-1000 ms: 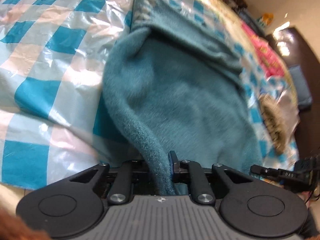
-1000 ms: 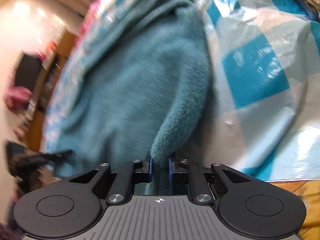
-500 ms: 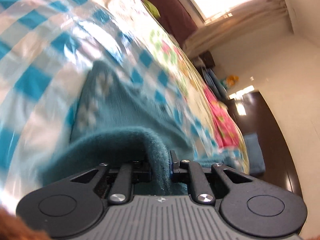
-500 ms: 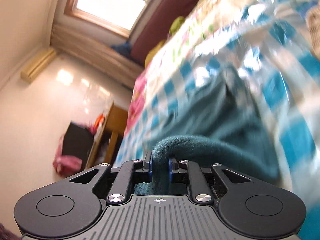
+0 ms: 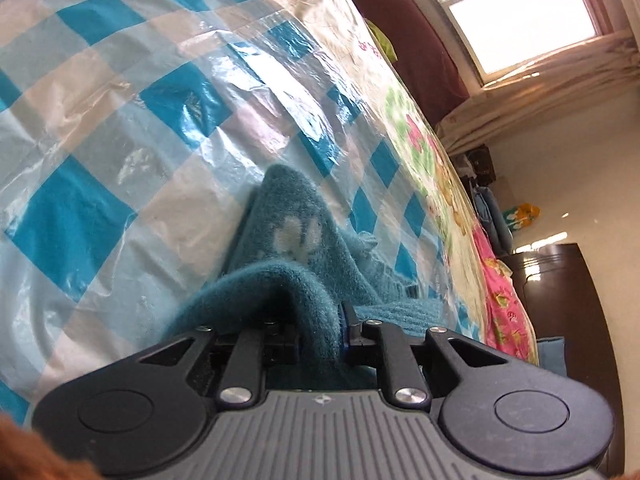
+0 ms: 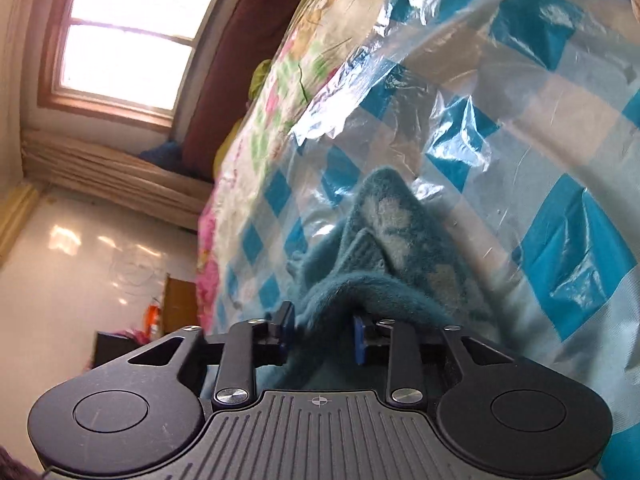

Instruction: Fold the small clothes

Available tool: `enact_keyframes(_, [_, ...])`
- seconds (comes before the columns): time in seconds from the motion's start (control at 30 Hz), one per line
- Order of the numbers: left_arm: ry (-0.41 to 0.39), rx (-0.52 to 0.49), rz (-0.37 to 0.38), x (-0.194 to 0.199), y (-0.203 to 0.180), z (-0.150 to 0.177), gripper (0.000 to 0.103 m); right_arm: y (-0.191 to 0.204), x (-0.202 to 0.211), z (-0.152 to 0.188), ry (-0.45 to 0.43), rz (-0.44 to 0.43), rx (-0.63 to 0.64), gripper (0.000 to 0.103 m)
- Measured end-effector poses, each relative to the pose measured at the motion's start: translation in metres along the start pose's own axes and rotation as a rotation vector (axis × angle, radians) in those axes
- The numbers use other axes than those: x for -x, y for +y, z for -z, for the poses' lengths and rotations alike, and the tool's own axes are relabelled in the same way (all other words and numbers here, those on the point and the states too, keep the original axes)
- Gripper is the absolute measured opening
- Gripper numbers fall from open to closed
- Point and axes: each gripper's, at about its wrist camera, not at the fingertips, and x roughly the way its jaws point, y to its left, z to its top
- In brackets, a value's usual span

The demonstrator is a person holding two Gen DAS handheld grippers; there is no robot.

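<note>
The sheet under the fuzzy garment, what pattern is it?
Blue-and-white checks on the plastic sheet, clearest in the left wrist view.

My left wrist camera sits just behind the left gripper [image 5: 320, 332], looking forward and downward along its fingers, very near the teal garment [image 5: 288, 240] bunched ahead of the claw. The checked plastic sheet [image 5: 120, 128] fills the ground beyond and left of the claw; a window [image 5: 520, 12] shows far off, upper right. My right wrist camera sits likewise behind the right gripper [image 6: 320, 336], equally close. Both views are rolled (each horizon slants steeply), and they share the same garment [image 6: 384, 232], sheet [image 6: 540, 128] and window [image 6: 128, 36].
</note>
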Motion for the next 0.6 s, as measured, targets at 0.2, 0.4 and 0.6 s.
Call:
enact_keyframes(0.2, [-0.039,0.013,0.028,0.011,-0.009,-0.001,0.031,0.011,0.010,0.001,-0.013,-0.043,0.030,0.046])
enact_keyframes(0.4, [-0.137,-0.013,-0.020,0.020,-0.016,-0.001,0.032,0.029,0.022,-0.002,-0.088,-0.025,0.135,0.051])
enact_keyframes(0.6, [-0.139,0.015,-0.040,0.012,-0.010,-0.006,0.033,0.037,0.021,0.010,-0.104,0.159,0.358,0.051])
